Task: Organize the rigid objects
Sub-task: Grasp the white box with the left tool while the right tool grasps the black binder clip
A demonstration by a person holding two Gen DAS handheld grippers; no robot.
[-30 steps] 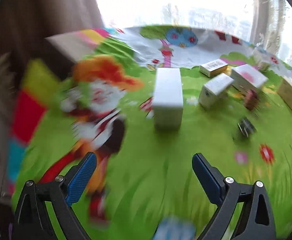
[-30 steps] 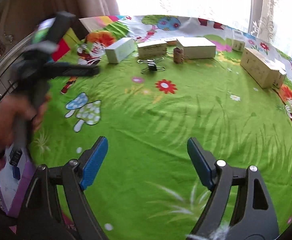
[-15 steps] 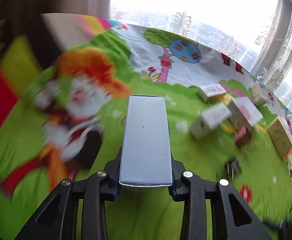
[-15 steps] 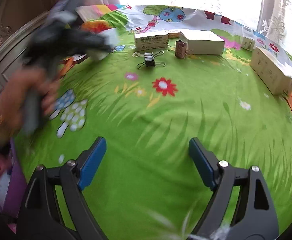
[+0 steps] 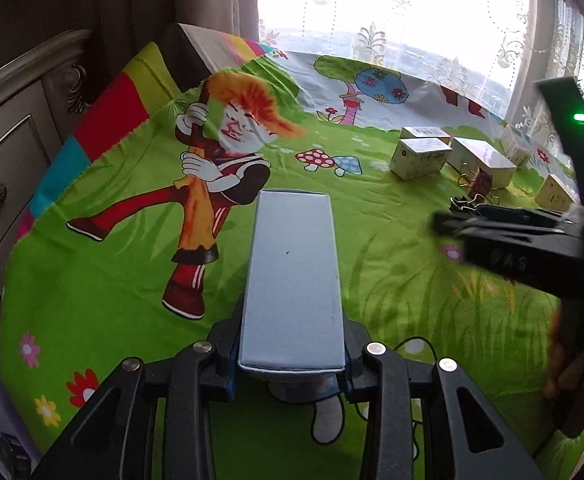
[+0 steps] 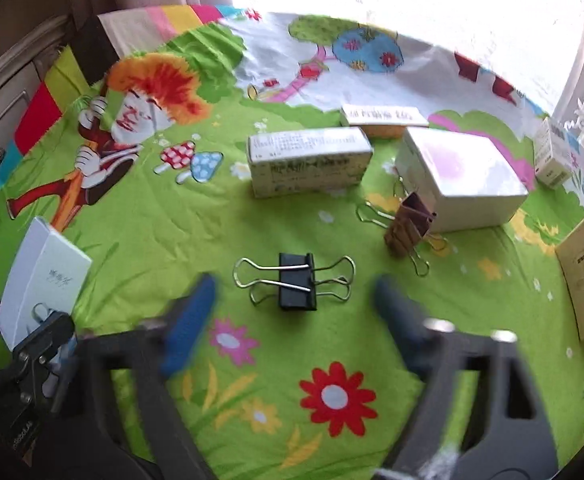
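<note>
Left tool (image 5: 292,364) grips white box (image 5: 294,280); right tool (image 6: 292,312) closing, pads clear of black clip (image 6: 297,286): centre jaws first

A bright green cloth (image 6: 140,220) is showing a cartoon print: red flowers, spotted mushrooms, an orange-haired figure, with striped colour blocks along its edge. A pale blue-white box (image 5: 292,280) is looking plain. A black binder clip (image 6: 297,281) is showing silver wire handles; another clip (image 6: 408,226) is looking brown.
</note>
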